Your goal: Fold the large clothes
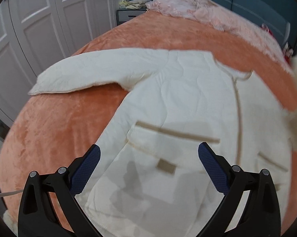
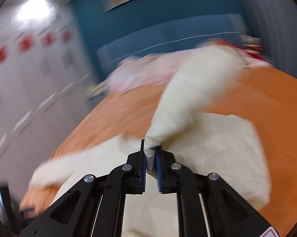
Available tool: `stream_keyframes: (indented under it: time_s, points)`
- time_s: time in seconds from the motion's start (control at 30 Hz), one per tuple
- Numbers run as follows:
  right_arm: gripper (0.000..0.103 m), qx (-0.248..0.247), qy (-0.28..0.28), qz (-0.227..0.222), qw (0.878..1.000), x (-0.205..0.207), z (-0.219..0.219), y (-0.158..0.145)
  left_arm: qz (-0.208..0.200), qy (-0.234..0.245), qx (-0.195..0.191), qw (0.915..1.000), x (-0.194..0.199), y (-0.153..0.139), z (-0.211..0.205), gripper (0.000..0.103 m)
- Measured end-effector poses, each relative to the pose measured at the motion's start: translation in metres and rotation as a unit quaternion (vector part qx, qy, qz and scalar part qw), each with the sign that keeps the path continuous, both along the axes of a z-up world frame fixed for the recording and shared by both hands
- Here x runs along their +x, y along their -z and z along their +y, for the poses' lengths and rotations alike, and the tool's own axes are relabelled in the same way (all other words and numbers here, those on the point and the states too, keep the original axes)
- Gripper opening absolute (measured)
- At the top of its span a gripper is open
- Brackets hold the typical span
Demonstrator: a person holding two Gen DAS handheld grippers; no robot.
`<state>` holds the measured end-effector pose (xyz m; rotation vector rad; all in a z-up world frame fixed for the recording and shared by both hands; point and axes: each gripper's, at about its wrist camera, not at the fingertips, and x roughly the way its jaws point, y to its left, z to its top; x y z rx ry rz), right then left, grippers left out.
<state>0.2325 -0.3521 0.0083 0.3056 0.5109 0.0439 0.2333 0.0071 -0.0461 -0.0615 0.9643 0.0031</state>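
**Cream jacket spread on the orange bed, one sleeve lifted**

On the plush orange bedspread point(image 1: 49, 130) lies a cream quilted jacket point(image 1: 178, 102), front up, one sleeve stretched toward the white panelled wardrobe doors point(image 1: 39, 19). Bare bedspread borders its edges. Left gripper point(image 1: 148, 154) hovers over the hem, jaws wide apart. Right gripper point(image 2: 150, 158) pinches the other sleeve's cuff point(image 2: 150, 148), raised.

One cream quilted jacket point(image 1: 178, 98), one orange blanket point(image 1: 49, 128), one pink lace garment point(image 1: 180, 4), one nightstand point(image 1: 128, 15), two tools.
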Motion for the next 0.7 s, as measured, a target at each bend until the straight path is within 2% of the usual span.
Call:
stream_keyframes:
  time_s: [0.03, 0.07, 0.13, 0.2, 0.27, 0.4, 0.57, 0.63, 0.67, 0.7]
  points:
    - [0.022, -0.011, -0.028, 0.007, 1.000, 0.004, 0.026, 0.008, -0.002, 0.001, -0.018, 0.9998, 0.003, -0.003, 0.003, 0.097]
    - [0.037, -0.023, -0.055, 0.018, 0.998, 0.009, 0.052, 0.017, -0.004, 0.003, -0.039, 0.9992, 0.007, -0.006, 0.005, 0.097]
    - [0.052, -0.038, -0.076, 0.025, 0.996, 0.005, 0.085, 0.029, -0.003, 0.010, -0.081, 0.9967, 0.018, -0.010, 0.009, 0.097]
    - [0.053, -0.039, -0.080, 0.028, 0.996, -0.005, 0.099, 0.038, -0.004, 0.020, -0.105, 0.9942, 0.029, -0.011, 0.005, 0.098]
    - [0.053, -0.022, -0.064, 0.047, 0.997, -0.020, 0.090, 0.050, 0.000, 0.031, -0.119, 0.9924, 0.044, -0.006, -0.002, 0.098]
    - [0.054, 0.019, 0.011, 0.091, 0.996, -0.042, 0.035, 0.077, 0.017, 0.040, -0.145, 0.9885, 0.080, 0.015, -0.020, 0.098]
    - [0.054, 0.111, 0.116, 0.140, 0.977, -0.044, -0.041, 0.110, 0.065, 0.014, -0.178, 0.9818, 0.130, 0.060, -0.036, 0.097]
    - [0.054, 0.141, 0.145, 0.146, 0.968, -0.043, -0.063, 0.120, 0.084, 0.004, -0.209, 0.9743, 0.140, 0.073, -0.035, 0.090]
    - [0.054, 0.153, 0.157, 0.147, 0.965, -0.042, -0.071, 0.124, 0.091, -0.003, -0.222, 0.9707, 0.144, 0.078, -0.034, 0.080]
    - [0.054, 0.165, 0.166, 0.146, 0.961, -0.039, -0.077, 0.128, 0.091, -0.006, -0.227, 0.9697, 0.146, 0.080, -0.034, 0.063]
